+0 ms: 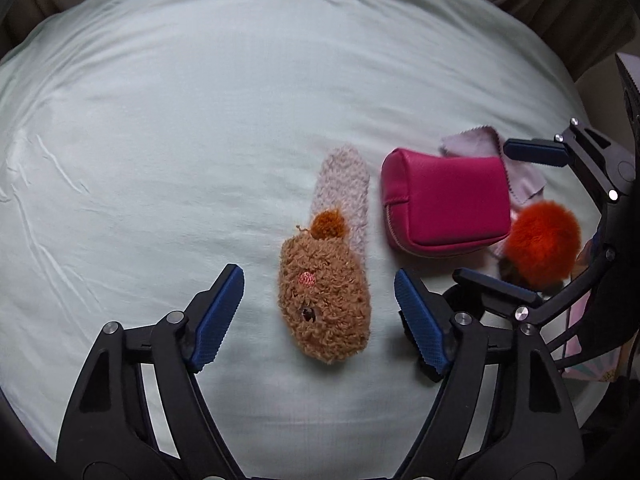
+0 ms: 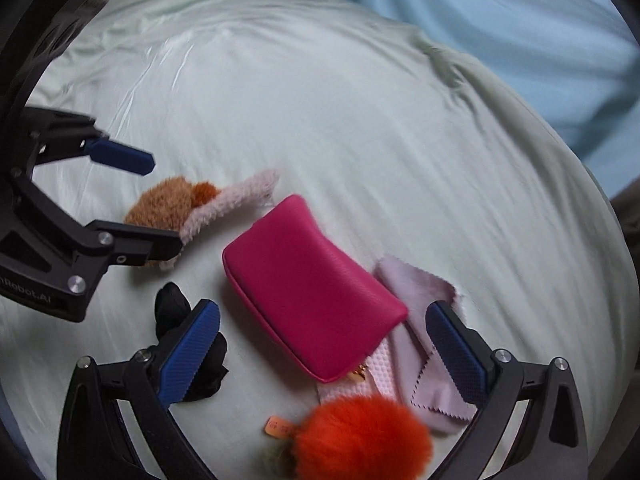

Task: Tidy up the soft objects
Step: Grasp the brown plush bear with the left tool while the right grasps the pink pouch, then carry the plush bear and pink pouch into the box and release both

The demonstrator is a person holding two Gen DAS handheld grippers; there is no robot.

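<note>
A curly brown plush with a bear face [image 1: 324, 300] and a pale pink fuzzy tail [image 1: 344, 188] lies on the pale green sheet [image 1: 180, 120]. My left gripper [image 1: 318, 282] hangs over it, open, one blue pad on each side and neither touching. Right of it lies a magenta zip pouch [image 1: 444, 200]; in the right wrist view the pouch [image 2: 312, 288] sits between the wide jaws of my right gripper [image 2: 322, 316], untouched. A lilac cloth [image 2: 424, 320] pokes out from under the pouch. An orange pom-pom [image 2: 360, 436] lies nearest the camera.
A small black fabric piece [image 2: 172, 308] lies behind the right gripper's left finger [image 2: 192, 344]. A pink-white textured piece [image 2: 380, 364] shows under the pouch. Light blue fabric [image 2: 500, 40] borders the sheet's far side. Dark brown drapery [image 1: 560, 4] stands at the back corners.
</note>
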